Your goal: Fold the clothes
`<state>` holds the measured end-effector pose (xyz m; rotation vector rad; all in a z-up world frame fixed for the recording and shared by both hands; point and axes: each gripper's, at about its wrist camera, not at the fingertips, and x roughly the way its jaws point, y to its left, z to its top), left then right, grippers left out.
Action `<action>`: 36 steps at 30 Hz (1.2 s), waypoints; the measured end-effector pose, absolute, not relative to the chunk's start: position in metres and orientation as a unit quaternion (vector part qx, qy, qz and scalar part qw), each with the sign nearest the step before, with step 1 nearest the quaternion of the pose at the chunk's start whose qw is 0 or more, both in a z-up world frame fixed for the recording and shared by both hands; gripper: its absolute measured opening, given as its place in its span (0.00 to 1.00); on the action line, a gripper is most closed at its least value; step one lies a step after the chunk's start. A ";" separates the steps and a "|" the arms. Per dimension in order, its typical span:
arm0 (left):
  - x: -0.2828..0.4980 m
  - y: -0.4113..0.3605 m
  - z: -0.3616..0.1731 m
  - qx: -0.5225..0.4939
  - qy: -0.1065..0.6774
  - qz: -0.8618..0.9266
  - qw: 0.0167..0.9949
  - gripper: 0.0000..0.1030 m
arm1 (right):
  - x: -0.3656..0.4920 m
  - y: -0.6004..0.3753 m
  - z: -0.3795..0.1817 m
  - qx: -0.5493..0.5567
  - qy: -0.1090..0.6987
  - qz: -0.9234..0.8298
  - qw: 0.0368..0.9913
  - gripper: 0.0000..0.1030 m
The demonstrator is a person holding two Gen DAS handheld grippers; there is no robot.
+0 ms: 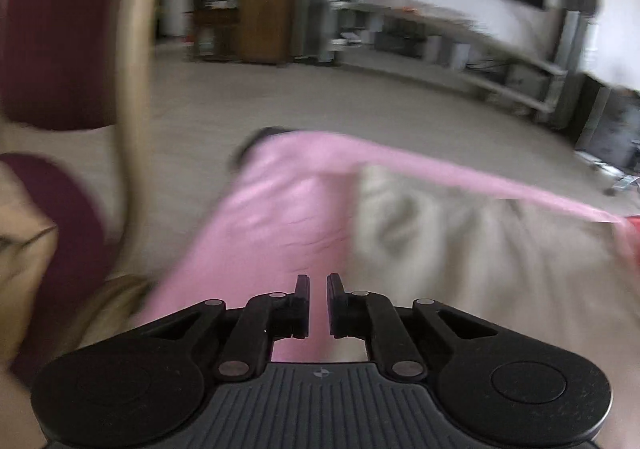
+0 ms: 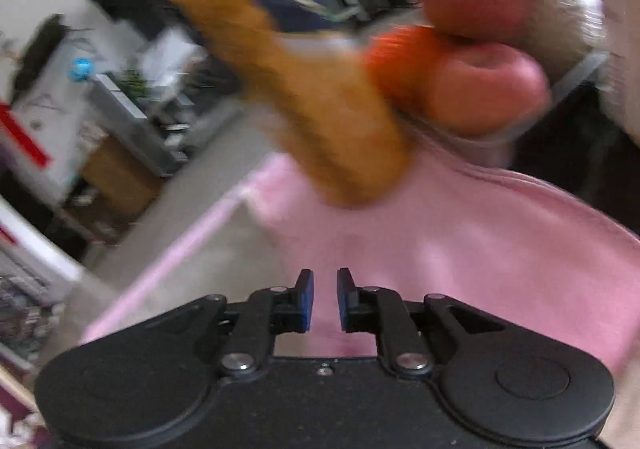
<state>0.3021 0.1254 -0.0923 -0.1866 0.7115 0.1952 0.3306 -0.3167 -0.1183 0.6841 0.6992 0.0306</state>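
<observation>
the beige sofa [image 1: 480,249] fills the lower left-wrist view, both views blurred. a pink garment [image 1: 272,217] lies spread across it, one thin edge pulled taut toward the right. an orange plush toy [image 2: 304,97] hangs above the pink cloth in the right view. the left gripper [image 1: 318,285] sits over the garment, jaws a narrow gap apart, nothing between them. the right gripper [image 2: 325,281] likewise, slightly parted and empty.

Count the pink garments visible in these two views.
1, as far as the blurred frames show: a pink garment spread on the beige surface ahead of the left gripper; in the right wrist view it lies beyond the right gripper. Others may be hidden.
</observation>
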 end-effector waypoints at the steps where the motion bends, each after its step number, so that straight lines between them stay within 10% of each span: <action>1: 0.308 0.117 -0.093 -0.092 0.350 0.067 0.930 0.10 | 0.337 -0.308 -0.117 0.336 0.335 0.041 0.879 0.14; 8: 0.350 0.088 -0.123 -0.074 0.357 0.009 0.931 0.12 | 0.385 -0.257 -0.166 0.394 0.416 0.152 0.805 0.08; 13: 0.363 0.135 -0.123 -0.069 0.324 0.159 0.930 0.12 | 0.367 -0.303 -0.166 0.409 0.318 0.009 0.855 0.00; 20: 0.368 0.148 -0.102 -0.085 0.306 0.170 0.933 0.10 | 0.355 -0.293 -0.126 0.349 0.254 -0.036 0.901 0.14; 28: 0.410 0.092 -0.125 -0.049 0.343 0.002 0.938 0.22 | 0.424 -0.210 -0.146 0.336 0.397 0.197 0.831 0.16; 31: 0.419 0.095 -0.135 0.006 0.320 0.104 0.942 0.19 | 0.425 -0.228 -0.145 0.314 0.367 0.141 0.864 0.00; 36: 0.427 0.125 -0.137 0.073 0.330 0.265 0.903 0.20 | 0.391 -0.262 -0.132 0.256 0.269 -0.074 0.925 0.15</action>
